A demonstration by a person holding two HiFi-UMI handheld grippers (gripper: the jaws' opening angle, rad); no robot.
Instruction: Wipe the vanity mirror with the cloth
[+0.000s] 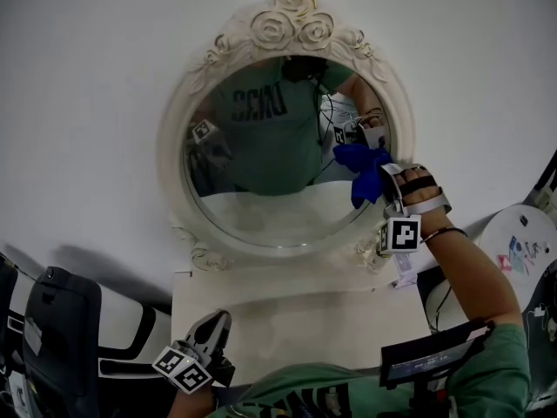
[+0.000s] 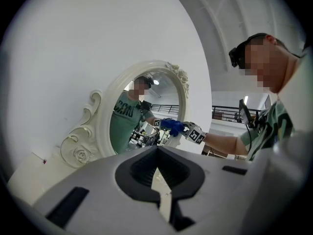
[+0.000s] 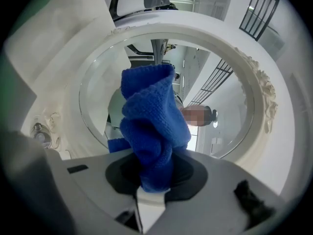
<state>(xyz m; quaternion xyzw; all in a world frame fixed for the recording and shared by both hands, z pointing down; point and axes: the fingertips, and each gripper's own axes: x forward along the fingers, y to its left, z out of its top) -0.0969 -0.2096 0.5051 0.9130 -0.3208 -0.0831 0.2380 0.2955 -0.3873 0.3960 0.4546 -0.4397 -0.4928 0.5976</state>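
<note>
- The mirror [image 1: 261, 198] stands upright at the back of the worktop [image 1: 296, 312], against the wall [image 1: 87, 77].
- The right claw [image 1: 381, 171] is at the mirror's right rim, above the worktop.
- The cloth [image 1: 359, 165] sits between the right claw's jaws, just before the glass near its right edge.
- The left claw [image 1: 209, 331] is low at the worktop's front left, well apart from the mirror.

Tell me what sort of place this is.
Probably a staged vanity corner in a large hall or lab: ornate mirror on a white table, with an upper-level railing in the background.
</note>
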